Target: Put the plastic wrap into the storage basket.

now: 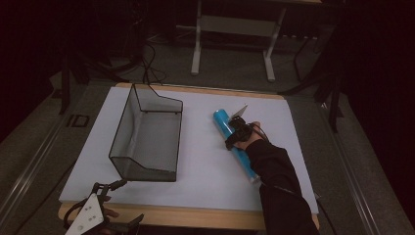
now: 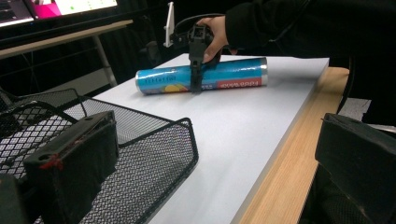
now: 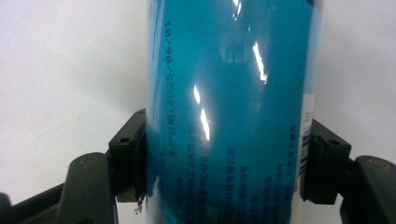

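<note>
A blue cylindrical tube [image 1: 223,123] lies on its side on the white tabletop [image 1: 205,178], right of centre. My right gripper [image 1: 235,135] is shut across its middle; in the right gripper view both pads [image 3: 135,154] press the sides of the tube [image 3: 233,102]. The left gripper view shows that tube [image 2: 233,77] with the right gripper [image 2: 196,74] and a hand on it. My left gripper [image 1: 127,201] hovers at the table's front left edge, open, jaws wide apart [image 2: 219,140] with nothing between them.
A black wire mesh basket [image 1: 125,132] stands on the left half of the table, its near corner [image 2: 154,144] just ahead of my left jaw. The table has a wooden front edge [image 2: 289,158]. A desk frame [image 1: 196,49] and cables stand on the floor behind.
</note>
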The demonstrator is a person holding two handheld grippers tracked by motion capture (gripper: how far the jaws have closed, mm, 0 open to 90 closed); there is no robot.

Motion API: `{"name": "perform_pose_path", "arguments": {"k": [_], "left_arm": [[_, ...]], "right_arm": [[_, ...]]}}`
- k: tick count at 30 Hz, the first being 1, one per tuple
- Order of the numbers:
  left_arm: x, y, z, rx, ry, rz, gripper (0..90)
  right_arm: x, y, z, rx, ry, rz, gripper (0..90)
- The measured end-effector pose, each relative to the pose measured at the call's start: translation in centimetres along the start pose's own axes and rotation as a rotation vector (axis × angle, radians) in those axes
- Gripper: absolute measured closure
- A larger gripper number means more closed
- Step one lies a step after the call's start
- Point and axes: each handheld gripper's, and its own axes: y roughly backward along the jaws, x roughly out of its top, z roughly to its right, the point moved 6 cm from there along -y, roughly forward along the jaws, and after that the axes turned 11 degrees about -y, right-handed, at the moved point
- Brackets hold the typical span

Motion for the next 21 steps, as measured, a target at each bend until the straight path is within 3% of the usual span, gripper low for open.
{"name": "perform_pose_path", "arguments": {"k": [12, 13, 21], "left_arm": [[0.0, -0.1, 0.1, -0.001, -0.004, -0.004, 0.2], [0.0, -0.1, 0.1, -0.001, -0.004, -0.003, 0.2], [0.0, -0.2, 0.1, 0.0, -0.006, -0.003, 0.2]], "right_arm": [[0.5, 3.1, 0.1, 0.074, -0.056, 0.113, 31.4], [0.7, 4.1, -0.1, 0.1, -0.063, 0.134, 31.4], [1.2, 6.5, -1.1, 0.138, -0.073, 0.193, 31.5]]}}
